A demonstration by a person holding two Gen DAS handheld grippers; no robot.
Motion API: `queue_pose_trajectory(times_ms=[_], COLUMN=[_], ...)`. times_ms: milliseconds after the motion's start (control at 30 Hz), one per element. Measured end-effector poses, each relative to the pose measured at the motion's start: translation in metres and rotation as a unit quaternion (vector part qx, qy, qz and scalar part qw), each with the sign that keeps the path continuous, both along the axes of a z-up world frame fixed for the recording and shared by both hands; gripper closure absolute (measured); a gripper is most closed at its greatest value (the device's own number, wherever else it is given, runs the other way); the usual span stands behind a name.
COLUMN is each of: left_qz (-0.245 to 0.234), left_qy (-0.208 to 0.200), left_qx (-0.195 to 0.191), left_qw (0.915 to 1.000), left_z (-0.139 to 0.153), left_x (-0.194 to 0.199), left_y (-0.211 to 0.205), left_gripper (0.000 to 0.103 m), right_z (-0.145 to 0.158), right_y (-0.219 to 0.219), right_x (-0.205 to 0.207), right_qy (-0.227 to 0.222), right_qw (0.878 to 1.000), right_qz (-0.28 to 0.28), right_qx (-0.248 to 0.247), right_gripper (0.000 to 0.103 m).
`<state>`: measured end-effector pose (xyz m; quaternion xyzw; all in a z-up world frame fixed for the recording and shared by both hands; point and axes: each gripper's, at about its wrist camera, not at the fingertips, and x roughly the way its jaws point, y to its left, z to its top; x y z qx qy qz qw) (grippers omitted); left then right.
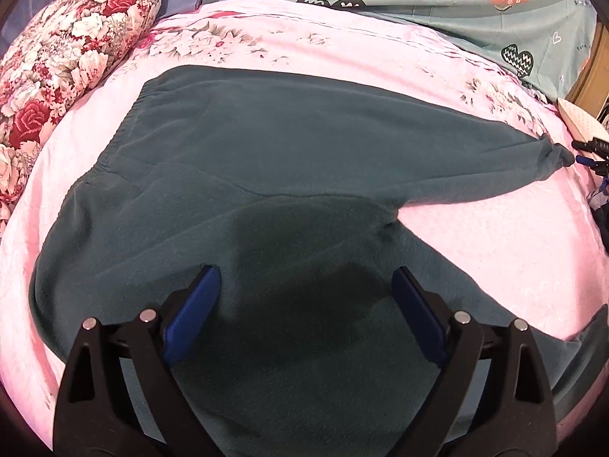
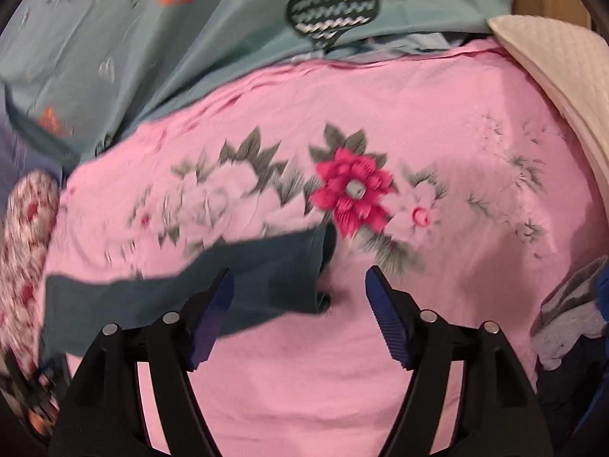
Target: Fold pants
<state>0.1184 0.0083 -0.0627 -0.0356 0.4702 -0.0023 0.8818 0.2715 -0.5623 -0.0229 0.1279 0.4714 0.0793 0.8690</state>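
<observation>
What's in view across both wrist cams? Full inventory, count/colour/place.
pants: 1, dark teal fleece, spread flat on the pink sheet, legs apart, waistband to the left
pink sheet: 1, pink with floral print, covers the bed
floral pillow: 1, red and white roses, far left
teal blanket: 1, grey-teal with hearts, along the far edge
cream quilted item: 1, cream, far right
clothes pile: grey and dark blue, right edge; count unclear
left gripper: open, above the pants seat
right gripper: open, near the far leg cuff
</observation>
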Motion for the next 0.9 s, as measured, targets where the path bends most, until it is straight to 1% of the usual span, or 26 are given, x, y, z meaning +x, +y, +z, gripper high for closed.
queue_pose_trajectory(times_ms=[33, 67, 100, 133, 167, 200, 233, 300, 333, 367, 433, 500, 600, 633, 667, 700, 800, 833, 867, 900], left_qz=[0.000, 0.001, 0.001, 0.001, 0.001, 0.001, 0.000, -0.001, -0.001, -0.001, -0.002, -0.003, -0.005, -0.005, -0.006, -0.008, -0.017, -0.025, -0.036, -0.053], left_qy=[0.000, 0.001, 0.002, 0.002, 0.003, 0.004, 0.003, 0.003, 0.003, 0.003, 0.003, 0.003, 0.002, 0.002, 0.002, 0.003, 0.007, 0.009, 0.011, 0.007], left_qx=[0.003, 0.003, 0.003, 0.003, 0.003, 0.002, 0.002, 0.000, 0.000, 0.001, 0.000, -0.001, -0.003, -0.003, -0.003, -0.003, -0.011, -0.019, -0.028, -0.033], left_qw=[1.0000, 1.0000, 1.0000, 1.0000, 1.0000, 1.0000, 1.0000, 1.0000, 1.0000, 1.0000, 1.0000, 1.0000, 1.0000, 1.0000, 1.0000, 1.0000, 0.9998, 0.9995, 0.9989, 0.9980], left_z=[0.000, 0.000, 0.000, 0.000, 0.000, 0.000, 0.001, 0.000, 0.001, 0.001, 0.001, 0.000, 0.000, 0.001, 0.001, 0.001, 0.003, 0.005, 0.007, 0.011], left_x=[0.000, 0.000, -0.001, -0.002, -0.002, -0.003, -0.003, -0.004, -0.004, -0.004, -0.004, -0.004, -0.006, -0.006, -0.006, -0.006, -0.007, -0.008, -0.010, -0.013], left_y=[-0.001, -0.001, -0.001, -0.001, -0.001, 0.000, 0.000, 0.001, 0.001, 0.001, 0.001, 0.002, 0.002, 0.002, 0.002, 0.002, 0.001, -0.001, -0.003, -0.009], left_gripper=[0.009, 0.009, 0.009, 0.009, 0.009, 0.009, 0.009, 0.009, 0.009, 0.009, 0.009, 0.009, 0.009, 0.009, 0.009, 0.009, 0.009, 0.009, 0.009, 0.009], right_z=[-0.005, -0.010, -0.015, -0.018, -0.016, -0.009, 0.001, 0.027, 0.040, 0.051, 0.060, 0.058, 0.033, 0.024, 0.017, 0.013, 0.012, 0.013, 0.015, 0.016], right_y=[0.004, 0.009, 0.013, 0.016, 0.018, 0.019, 0.020, 0.013, 0.005, -0.004, -0.019, -0.029, -0.040, -0.039, -0.036, -0.032, -0.008, 0.004, 0.013, 0.024], right_x=[0.000, 0.000, 0.002, 0.003, 0.002, -0.001, -0.005, -0.016, -0.023, -0.029, -0.036, -0.042, -0.047, -0.050, -0.053, -0.055, -0.076, -0.088, -0.102, -0.120], right_qy=[0.000, -0.001, 0.009, 0.018, 0.020, 0.020, 0.015, 0.002, 0.004, 0.008, 0.027, 0.051, 0.093, 0.101, 0.102, 0.098, 0.083, 0.078, 0.074, 0.071], right_qw=[1.000, 1.000, 1.000, 1.000, 1.000, 1.000, 1.000, 0.999, 0.998, 0.997, 0.997, 0.997, 0.994, 0.993, 0.993, 0.994, 0.996, 0.997, 0.997, 0.997], right_qz=[0.005, 0.009, 0.014, 0.014, 0.011, 0.014, 0.017, 0.019, 0.014, 0.008, -0.009, -0.019, -0.051, -0.059, -0.058, -0.052, -0.025, -0.009, 0.003, 0.022], right_qx=[0.002, 0.004, 0.000, -0.004, -0.005, 0.004, 0.011, 0.036, 0.060, 0.071, 0.073, 0.056, 0.019, 0.004, 0.005, 0.013, 0.009, 0.002, -0.011, -0.025], right_gripper=[0.032, 0.038, 0.068, 0.078, 0.083, 0.090, 0.091, 0.091, 0.091, 0.091, 0.091, 0.091, 0.091, 0.087, 0.085, 0.067, 0.054, 0.050, 0.049, 0.044])
